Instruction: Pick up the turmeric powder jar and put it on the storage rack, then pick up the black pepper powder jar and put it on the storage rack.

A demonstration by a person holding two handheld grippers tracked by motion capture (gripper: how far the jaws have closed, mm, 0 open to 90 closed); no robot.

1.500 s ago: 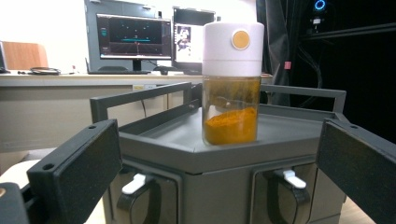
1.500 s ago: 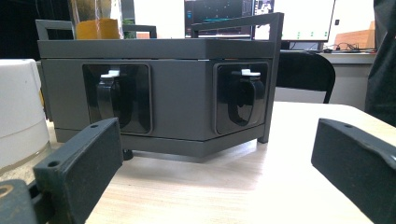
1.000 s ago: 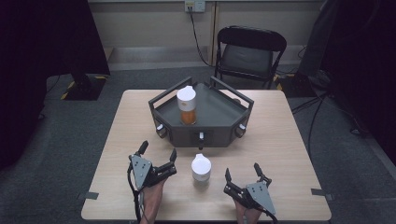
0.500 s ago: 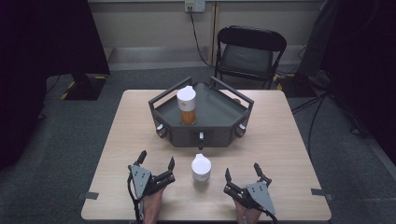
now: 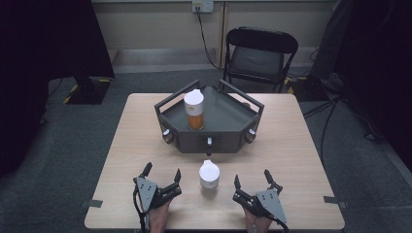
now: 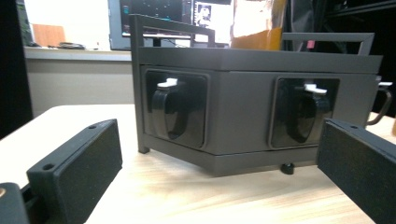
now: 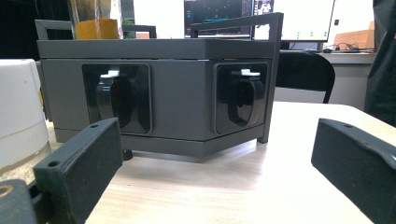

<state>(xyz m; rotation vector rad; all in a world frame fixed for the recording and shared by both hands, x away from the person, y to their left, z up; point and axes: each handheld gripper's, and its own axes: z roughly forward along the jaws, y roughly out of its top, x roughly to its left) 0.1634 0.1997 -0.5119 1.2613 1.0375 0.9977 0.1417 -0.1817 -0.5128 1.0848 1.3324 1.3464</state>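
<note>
Left tongs [image 5: 161, 174] first: they sit low at the near edge of the light wooden table [image 5: 301, 145], jaws spread wide with nothing between them and touching nothing. In the left gripper view the two black padded jaws frame the front of the dark grey six-sided tray with rail handles [image 6: 261, 112], so that hand looks like it's just parked and aimed forward, not committed to anything.

Moving right, the small white-capped jar [image 5: 209, 175] stands upright on the table between the two tongs, just in front of the tray and apart from both. My guess is it's the next thing to be picked up, since both tools flank it and it's the only loose item in easy reach. It also shows at the left edge of the right gripper view [image 7: 21, 116].

Further back, a taller jar with a white lid and orange contents [image 5: 195, 110] stands upright inside the tray, toward its left rear. Seems like the tray is where the jars get collected, which would explain why one is in there and one is waiting outside.

Right tongs [image 5: 251, 178]: same story, gaping wide, empty, hovering near the table edge just right of the small jar. Either hand could go for it; the left jaw tips look slightly closer.
</note>
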